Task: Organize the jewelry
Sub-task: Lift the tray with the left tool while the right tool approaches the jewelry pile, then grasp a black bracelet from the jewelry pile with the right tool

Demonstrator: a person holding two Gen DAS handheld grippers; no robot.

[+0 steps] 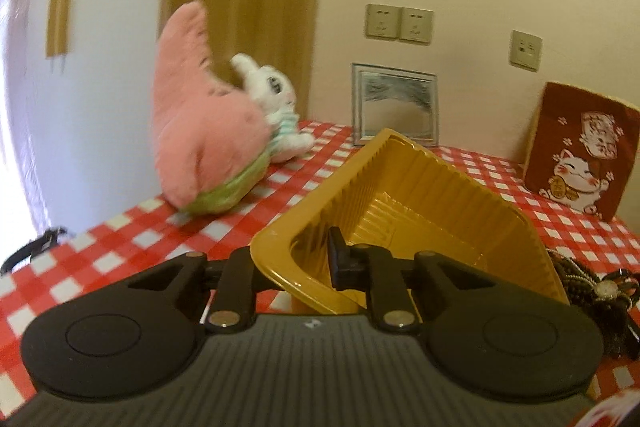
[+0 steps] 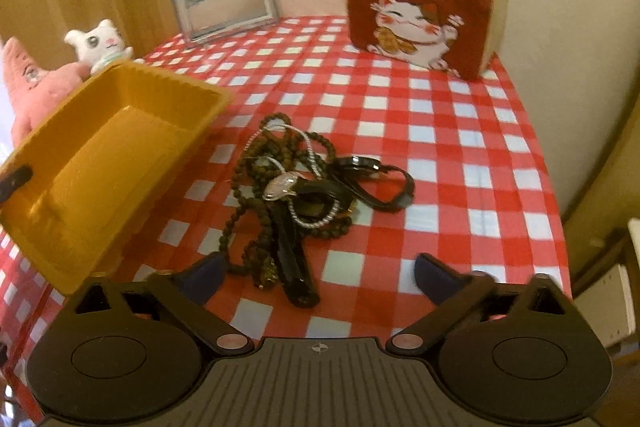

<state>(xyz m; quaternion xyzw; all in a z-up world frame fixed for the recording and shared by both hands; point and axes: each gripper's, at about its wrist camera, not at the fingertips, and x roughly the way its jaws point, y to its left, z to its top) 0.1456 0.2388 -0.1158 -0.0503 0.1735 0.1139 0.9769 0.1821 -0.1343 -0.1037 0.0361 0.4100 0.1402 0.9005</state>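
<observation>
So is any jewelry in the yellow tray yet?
No, the yellow tray shows a bare bottom, and the jewelry pile lies beside it on the checked cloth.

Both handheld tools look alike: a dark grey ribbed body flanked by two round black housings, each with a raised disc. The left gripper point(image 1: 320, 263) has black linkage arms pinned with silver rivets and black fingers. The right gripper point(image 2: 320, 273) has dark blue finger pads point(image 2: 430, 273) and a small crosshair mark behind them.

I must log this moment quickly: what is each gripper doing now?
Left gripper: shut on the near wall of the yellow tray, which is tilted.
Right gripper: open, holding nothing, above the jewelry pile.
</observation>
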